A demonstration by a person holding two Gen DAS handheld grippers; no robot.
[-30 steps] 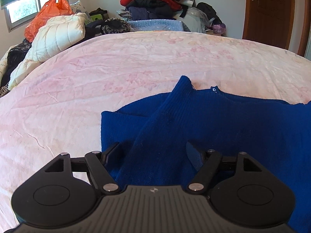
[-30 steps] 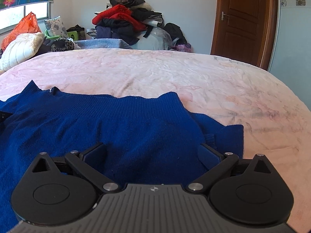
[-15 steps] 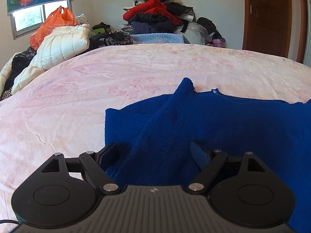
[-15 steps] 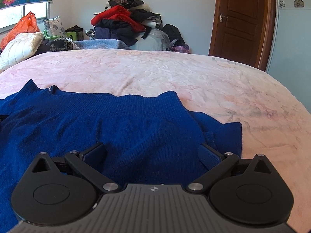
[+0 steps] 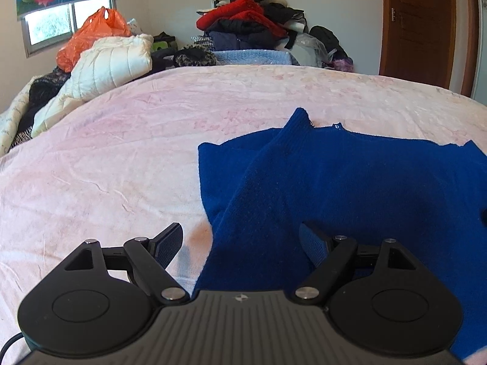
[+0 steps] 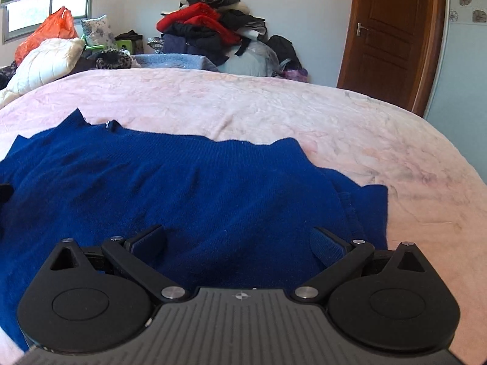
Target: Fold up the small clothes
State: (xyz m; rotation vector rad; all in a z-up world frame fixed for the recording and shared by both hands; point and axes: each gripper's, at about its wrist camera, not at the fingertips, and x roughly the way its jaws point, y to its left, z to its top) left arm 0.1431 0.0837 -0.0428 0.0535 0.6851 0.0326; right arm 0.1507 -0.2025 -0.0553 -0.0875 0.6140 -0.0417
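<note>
Both grippers are wide open, holding nothing. Right gripper [image 6: 237, 240] sits low over the blue sweater [image 6: 197, 188], w/ knit right under & between its fingers. Left gripper [image 5: 240, 240] is at the sweater's left edge: one finger over bare pink bedspread [image 5: 121, 158], the other over knit. So the right one is nearer the middle.

The sweater lies flat on the bed, just ahead of both tools, long axis left to right. Far edge looks like the neck side, prob. w/ sleeves folded in, but hard to tell.
</note>
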